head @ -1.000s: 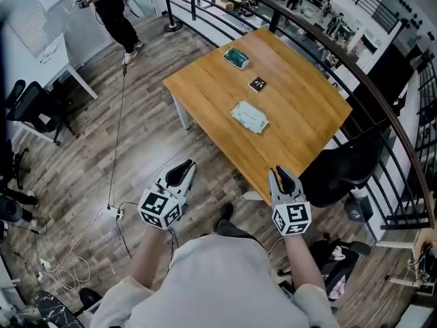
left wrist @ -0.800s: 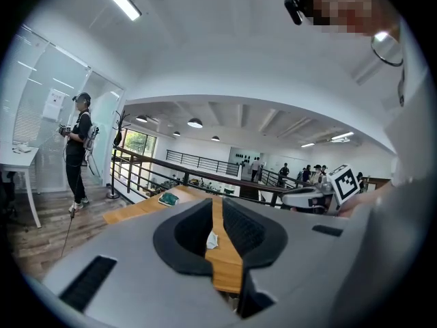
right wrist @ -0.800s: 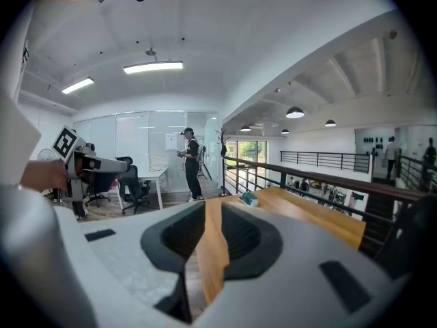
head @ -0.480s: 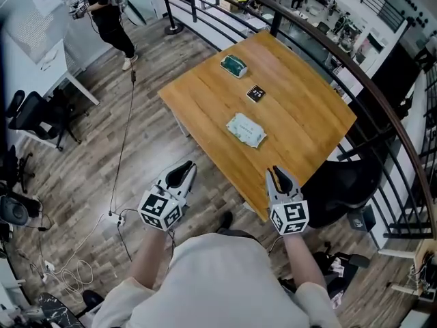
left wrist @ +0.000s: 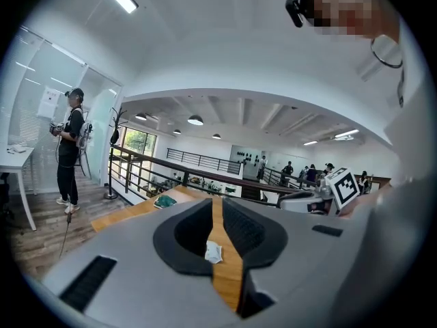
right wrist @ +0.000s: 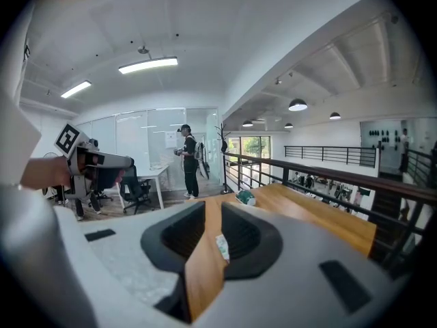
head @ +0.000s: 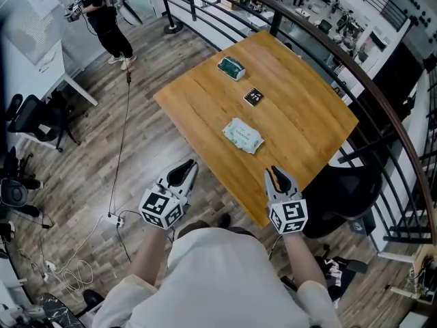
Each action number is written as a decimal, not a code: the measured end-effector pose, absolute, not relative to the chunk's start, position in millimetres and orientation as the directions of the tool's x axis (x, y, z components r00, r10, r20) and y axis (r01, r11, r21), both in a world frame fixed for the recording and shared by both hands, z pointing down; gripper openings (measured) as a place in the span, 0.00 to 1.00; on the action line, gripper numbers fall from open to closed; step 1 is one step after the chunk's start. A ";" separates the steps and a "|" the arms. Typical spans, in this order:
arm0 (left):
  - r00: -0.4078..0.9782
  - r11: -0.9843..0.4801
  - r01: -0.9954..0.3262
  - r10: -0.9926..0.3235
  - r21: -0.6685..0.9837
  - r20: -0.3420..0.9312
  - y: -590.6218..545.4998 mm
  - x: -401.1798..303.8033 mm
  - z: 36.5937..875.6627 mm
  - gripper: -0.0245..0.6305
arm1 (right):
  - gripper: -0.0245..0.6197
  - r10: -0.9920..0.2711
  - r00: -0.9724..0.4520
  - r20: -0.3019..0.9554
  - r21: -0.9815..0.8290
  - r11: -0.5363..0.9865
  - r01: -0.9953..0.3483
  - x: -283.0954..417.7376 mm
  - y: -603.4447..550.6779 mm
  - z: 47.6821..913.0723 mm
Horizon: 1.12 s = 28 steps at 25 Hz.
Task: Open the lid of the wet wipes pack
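The left gripper [head: 181,172] hangs above the plank floor [head: 82,149], just off the near-left edge of the table. Its jaws stand a little apart, with a narrow slit between them and nothing in it. The right gripper [head: 279,177] is at the table's near corner, its jaws parted by the same small amount and just as empty (each gripper's own view shows only bare tabletop through the gap). The wooden table [head: 300,108] sits cornerwise to the person, with a dark curved railing [head: 382,108] running past its far side. A black chair [head: 341,186] is tucked at its right edge. In the far left corner stands another person [head: 102,12] in dark clothes, and a thin cable [head: 123,125] trails from there across the floor. The wet wipes pack [head: 242,134] lies flat near the middle of the table, well ahead of both grippers and touched by neither; whether its lid is up is too small to tell. Beyond it lies a small black card [head: 253,97], and farther still a green packet [head: 231,67], each apart from the others.
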<state>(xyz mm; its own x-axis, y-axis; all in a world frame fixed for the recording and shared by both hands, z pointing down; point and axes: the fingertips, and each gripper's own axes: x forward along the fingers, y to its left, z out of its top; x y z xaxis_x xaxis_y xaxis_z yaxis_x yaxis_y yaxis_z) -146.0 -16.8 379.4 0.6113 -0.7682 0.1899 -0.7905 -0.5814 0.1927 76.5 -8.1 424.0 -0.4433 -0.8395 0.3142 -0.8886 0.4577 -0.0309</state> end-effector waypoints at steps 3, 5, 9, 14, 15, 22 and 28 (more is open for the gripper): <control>0.615 -0.585 -0.788 -0.764 0.194 0.195 -24.3 -145.5 378.3 0.10 | 0.13 -0.837 -0.442 0.323 -0.035 0.456 -0.889 76.0 -13.3 424.5; 0.620 -0.588 -0.784 -0.759 0.197 0.201 -29.7 -145.2 379.3 0.10 | 0.13 -0.835 -0.439 0.332 -0.042 0.452 -0.891 75.7 -16.9 427.3; 0.634 -0.601 -0.773 -0.742 0.204 0.216 -45.9 -142.2 389.4 0.10 | 0.13 -0.834 -0.429 0.349 -0.053 0.439 -0.897 77.1 -28.5 439.6; 0.670 -0.635 -0.742 -0.709 0.213 0.221 -76.7 -142.9 394.8 0.10 | 0.13 -0.843 -0.397 0.362 -0.056 0.406 -0.912 74.4 -50.5 443.5; 0.678 -0.643 -0.735 -0.701 0.214 0.223 -83.6 -143.9 397.0 0.10 | 0.13 -0.845 -0.390 0.365 -0.056 0.398 -0.916 72.7 -55.4 445.2; 0.746 -0.719 -0.664 -0.618 0.207 0.246 -136.4 -142.2 412.1 0.10 | 0.13 -0.856 -0.327 0.399 -0.060 0.332 -0.941 64.7 -91.7 456.4; 0.810 -0.799 -0.571 -0.511 0.188 0.287 -178.4 -131.3 440.1 0.10 | 0.13 -0.856 -0.266 0.444 -0.070 0.262 -0.962 58.7 -120.6 482.4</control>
